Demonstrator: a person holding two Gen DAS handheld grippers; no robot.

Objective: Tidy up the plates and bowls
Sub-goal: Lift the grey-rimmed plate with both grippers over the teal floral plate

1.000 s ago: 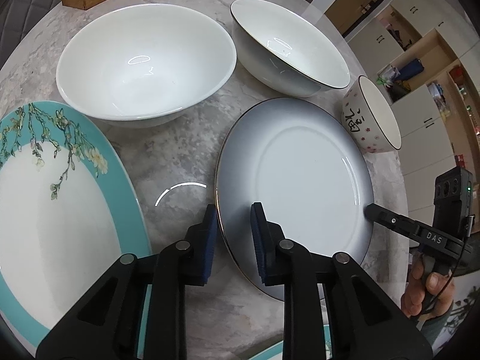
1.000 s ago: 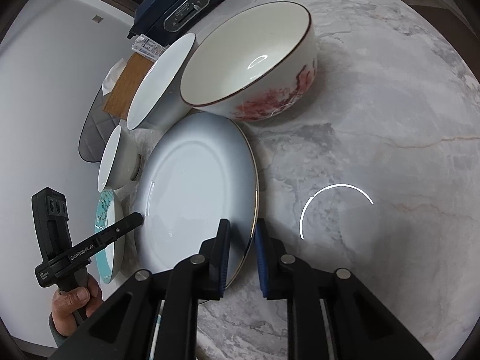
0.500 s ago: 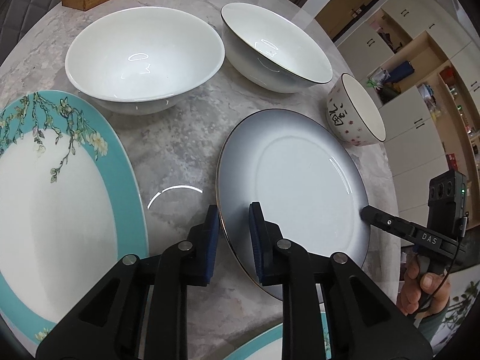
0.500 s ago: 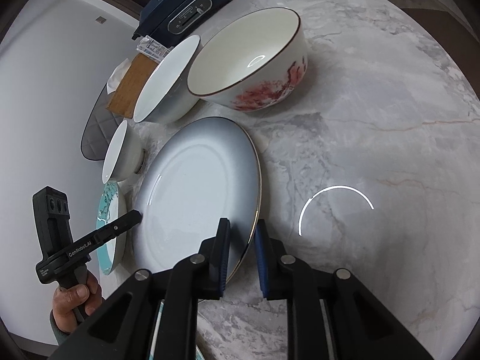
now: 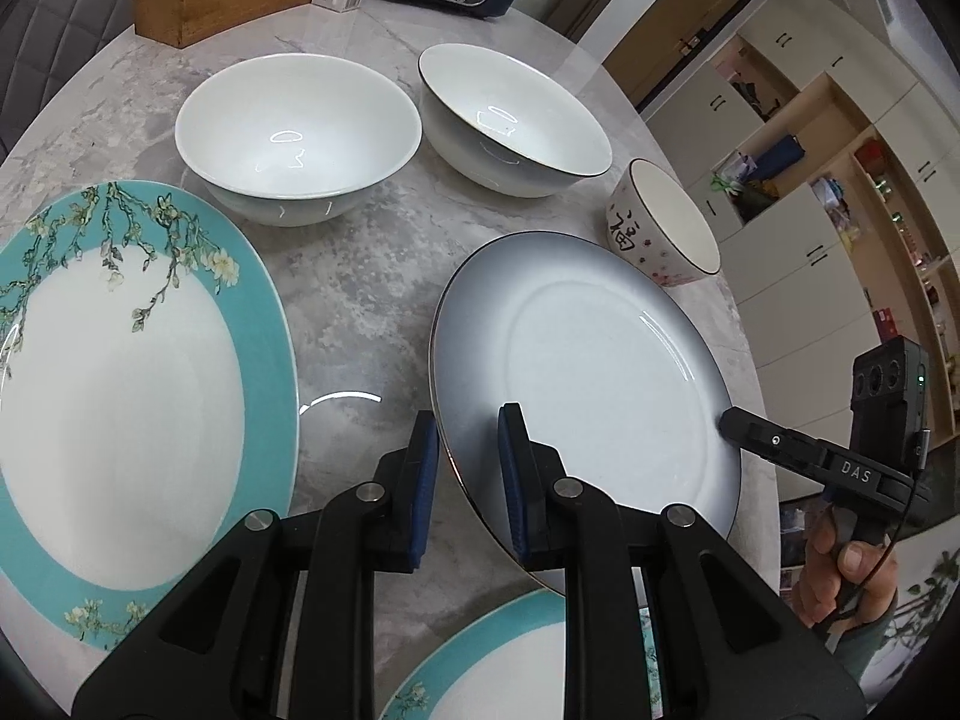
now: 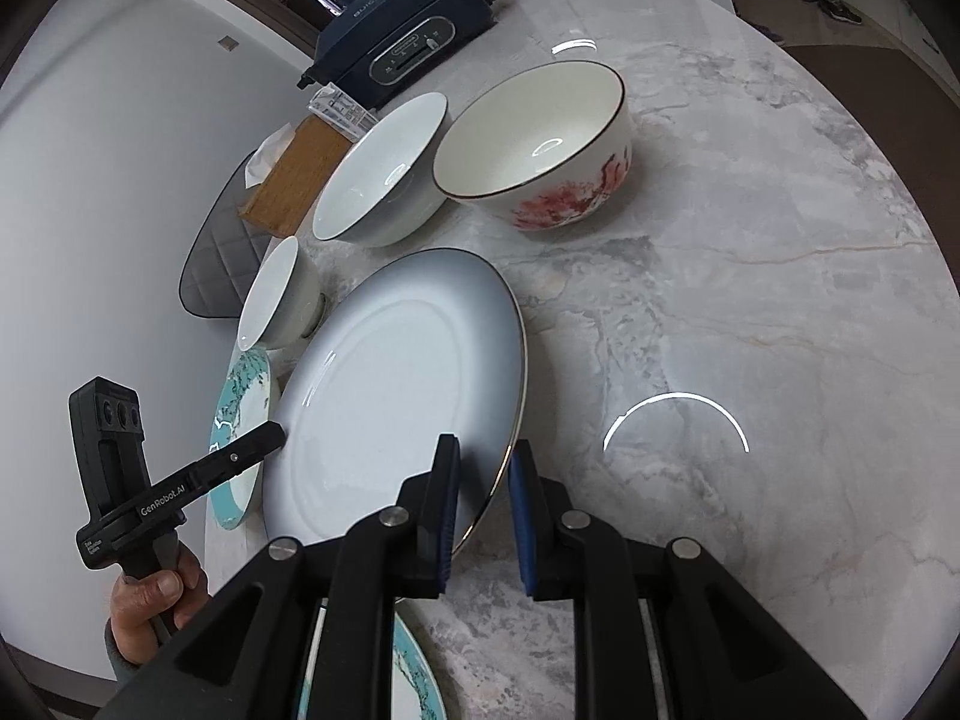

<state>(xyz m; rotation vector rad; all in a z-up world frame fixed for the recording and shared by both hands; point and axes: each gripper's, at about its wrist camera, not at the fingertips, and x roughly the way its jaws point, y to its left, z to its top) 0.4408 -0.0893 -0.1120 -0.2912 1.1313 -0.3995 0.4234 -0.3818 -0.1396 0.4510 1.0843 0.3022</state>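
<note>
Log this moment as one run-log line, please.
step: carrying grey plate | left gripper: clamped on near rim | right gripper: clamped on opposite rim | plate: off marble table

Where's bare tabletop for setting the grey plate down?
Widest bare marble lies right of the grey plate and in front of the red-flowered bowl. A narrower strip separates it from the teal plate. The far side is crowded with bowls.

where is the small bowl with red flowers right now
In the left wrist view, the small bowl stands right of centre, just beyond the grey plate.
</note>
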